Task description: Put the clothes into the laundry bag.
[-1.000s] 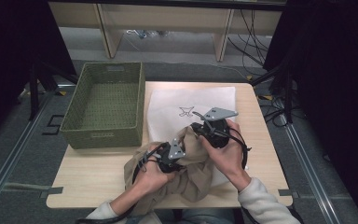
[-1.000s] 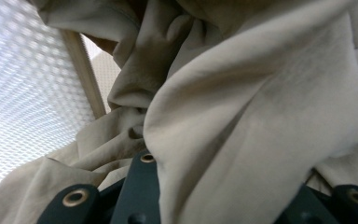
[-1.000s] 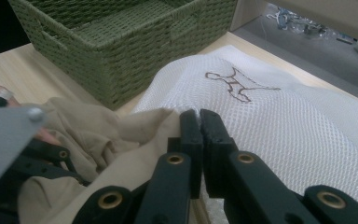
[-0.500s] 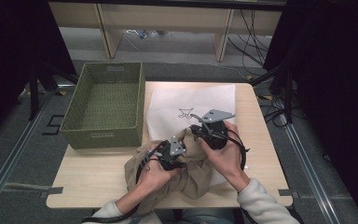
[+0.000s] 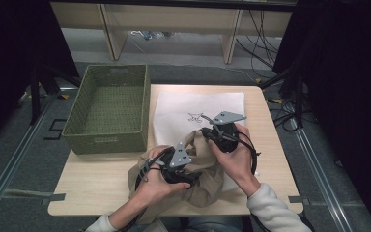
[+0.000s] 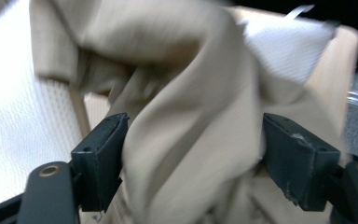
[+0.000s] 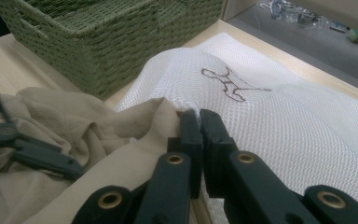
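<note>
A crumpled tan cloth [image 5: 205,169] lies at the table's near edge, its far end at the mouth of a white mesh bag [image 5: 198,104] printed with a small drawing. My left gripper [image 5: 195,175] has just been opening. Its jaws [image 6: 193,135] stand wide apart with a fold of the tan cloth [image 6: 191,93] loose between them. My right gripper [image 5: 204,131] is shut on the mesh bag's edge [image 7: 191,109], right beside the tan cloth [image 7: 74,135].
A green woven basket [image 5: 108,108] stands empty at the table's left, close to the bag's left side. Beyond the table are shelf legs and cables on the floor. The bag covers the table's far right part.
The left gripper's jaws have spread apart and let go of the tan cloth, and that hand has lifted slightly. The right gripper holds still on the bag's edge.
</note>
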The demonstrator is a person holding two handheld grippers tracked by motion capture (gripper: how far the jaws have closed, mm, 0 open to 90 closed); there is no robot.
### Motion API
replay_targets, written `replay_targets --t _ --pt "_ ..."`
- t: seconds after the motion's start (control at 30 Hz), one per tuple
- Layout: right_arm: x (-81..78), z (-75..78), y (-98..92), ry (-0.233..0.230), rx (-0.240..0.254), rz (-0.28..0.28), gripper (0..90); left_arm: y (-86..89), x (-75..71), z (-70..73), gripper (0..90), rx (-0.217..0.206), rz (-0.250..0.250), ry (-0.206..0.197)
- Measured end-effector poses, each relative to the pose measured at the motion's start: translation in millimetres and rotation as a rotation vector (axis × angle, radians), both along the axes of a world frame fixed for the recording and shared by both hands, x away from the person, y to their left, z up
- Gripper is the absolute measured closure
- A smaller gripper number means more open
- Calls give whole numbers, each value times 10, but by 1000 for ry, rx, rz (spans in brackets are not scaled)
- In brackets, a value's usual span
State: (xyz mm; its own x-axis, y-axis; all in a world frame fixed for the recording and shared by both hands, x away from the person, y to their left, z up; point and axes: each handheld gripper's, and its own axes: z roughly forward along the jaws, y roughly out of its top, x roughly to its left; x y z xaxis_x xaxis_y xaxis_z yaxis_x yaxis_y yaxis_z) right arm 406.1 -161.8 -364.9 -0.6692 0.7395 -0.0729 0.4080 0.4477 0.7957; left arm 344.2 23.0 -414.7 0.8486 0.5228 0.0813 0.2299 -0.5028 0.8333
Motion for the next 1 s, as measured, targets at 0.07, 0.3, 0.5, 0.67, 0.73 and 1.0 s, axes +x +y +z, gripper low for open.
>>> replay_targets --t 0.07,0.3,0.5,0.67,0.73,1.0 --pt "-2 -2 7 0 4 -4 894 -24 -45 74 240 -28 -14 -17" --pt "-25 19 17 3 9 -7 894 -175 59 27 561 -68 -27 -76" --pt "-37 28 28 1 12 0 894 -190 373 -205 767 85 92 -37" --pt "-38 25 25 3 6 7 894 -144 550 -318 736 109 194 -3" --pt "-23 14 22 7 -2 16 894 -144 557 -327 686 106 212 -10" --pt "-3 -3 4 5 0 2 894 -6 328 -148 365 45 146 -10"
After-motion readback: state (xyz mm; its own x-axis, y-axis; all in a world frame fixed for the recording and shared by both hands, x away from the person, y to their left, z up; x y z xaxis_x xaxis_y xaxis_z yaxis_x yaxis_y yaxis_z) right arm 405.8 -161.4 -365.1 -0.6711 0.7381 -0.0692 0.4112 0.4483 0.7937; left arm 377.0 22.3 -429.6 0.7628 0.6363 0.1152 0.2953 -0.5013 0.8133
